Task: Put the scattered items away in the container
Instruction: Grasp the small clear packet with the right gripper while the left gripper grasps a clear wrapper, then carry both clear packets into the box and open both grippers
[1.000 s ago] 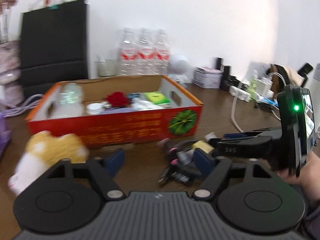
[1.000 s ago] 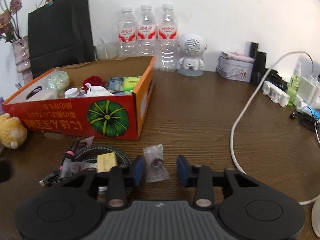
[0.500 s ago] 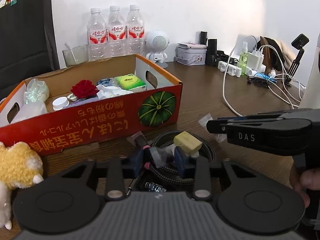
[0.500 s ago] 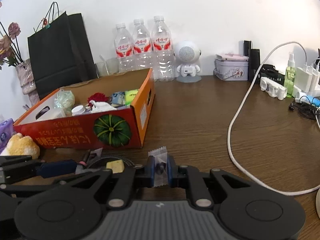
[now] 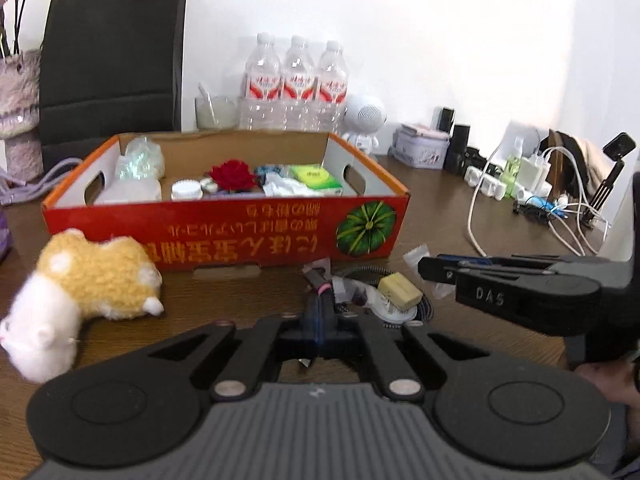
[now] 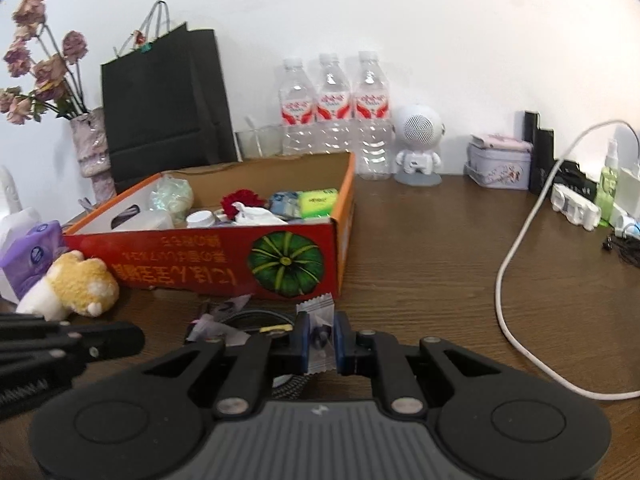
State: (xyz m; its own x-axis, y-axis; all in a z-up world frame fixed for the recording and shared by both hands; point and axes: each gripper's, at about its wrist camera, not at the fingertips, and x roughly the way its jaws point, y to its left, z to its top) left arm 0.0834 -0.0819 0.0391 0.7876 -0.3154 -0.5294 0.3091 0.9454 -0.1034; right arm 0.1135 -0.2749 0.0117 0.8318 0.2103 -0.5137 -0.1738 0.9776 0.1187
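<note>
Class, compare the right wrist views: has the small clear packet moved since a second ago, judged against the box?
Yes. The small clear packet, clamped in the right gripper, now overlaps the box's lower edge; earlier it lay flat on the table, well short of it.

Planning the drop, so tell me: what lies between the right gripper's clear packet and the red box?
Only bare tabletop separates the packet from the red box, seen in the right wrist view.

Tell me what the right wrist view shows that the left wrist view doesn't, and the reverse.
Only the right wrist view: the small clear packet pinched in the right gripper, the purple tissue pack, and the dried flowers.

Only the left wrist view: the left gripper shut among the clutter by the yellow block, and the tangle of chargers.

Both: the red cardboard box, the plush toy, three water bottles, and the white speaker figure.
</note>
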